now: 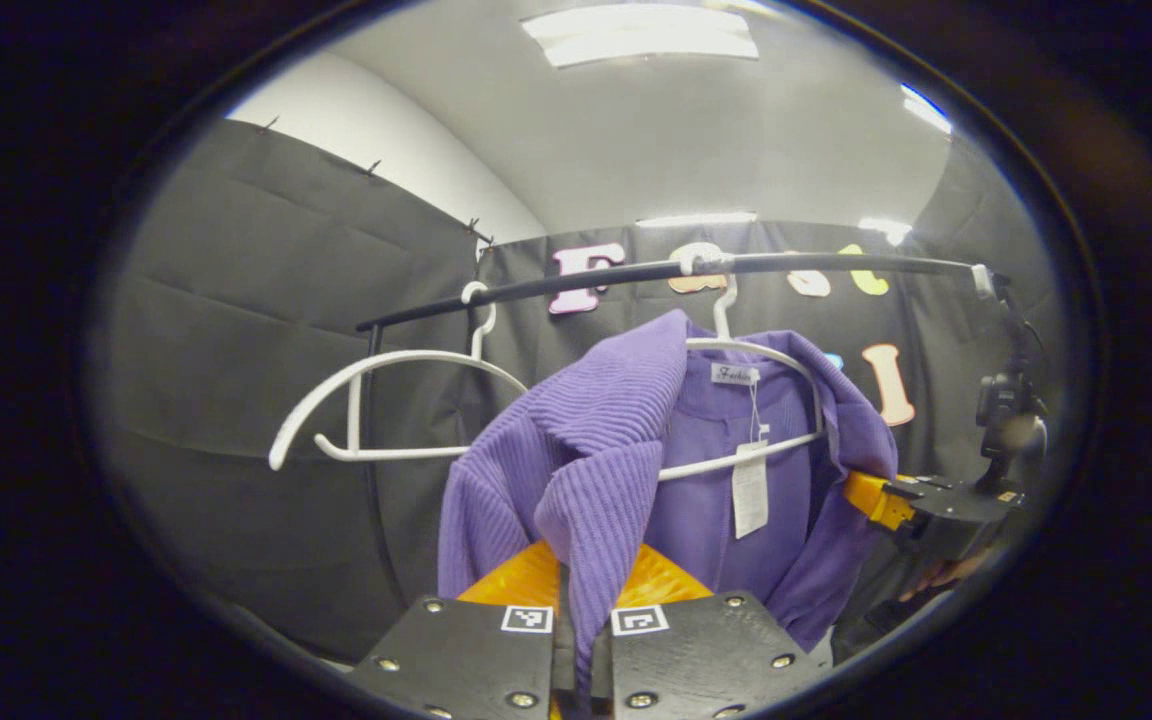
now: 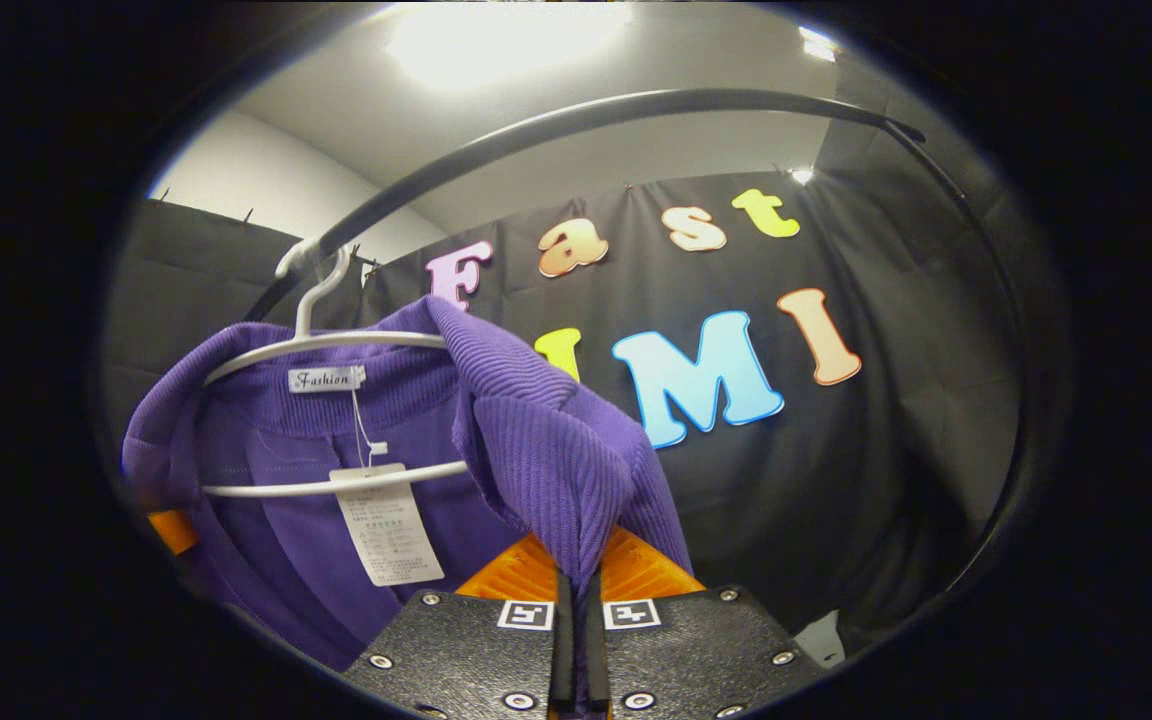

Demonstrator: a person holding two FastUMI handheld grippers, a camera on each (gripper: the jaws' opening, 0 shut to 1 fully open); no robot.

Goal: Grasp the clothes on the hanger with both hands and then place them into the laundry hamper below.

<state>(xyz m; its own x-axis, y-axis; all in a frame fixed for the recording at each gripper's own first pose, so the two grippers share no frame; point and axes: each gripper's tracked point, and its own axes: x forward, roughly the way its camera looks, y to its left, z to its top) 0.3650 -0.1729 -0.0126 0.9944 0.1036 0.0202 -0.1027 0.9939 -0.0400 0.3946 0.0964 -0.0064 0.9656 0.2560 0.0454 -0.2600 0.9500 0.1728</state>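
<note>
Both tongs are clamped on the purple sweater: left tongs (image 1: 576, 590) and right tongs (image 2: 576, 585) each pinch a shoulder. It hangs on the white hanger (image 1: 736, 350) under the rail (image 1: 636, 272). Grasp made; next, lift it off.

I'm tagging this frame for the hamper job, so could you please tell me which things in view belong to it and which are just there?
Part of the job:
purple knit garment
white hanger under it
left tool
right tool

Just there:
empty white hanger
black rail
hang tag
</note>
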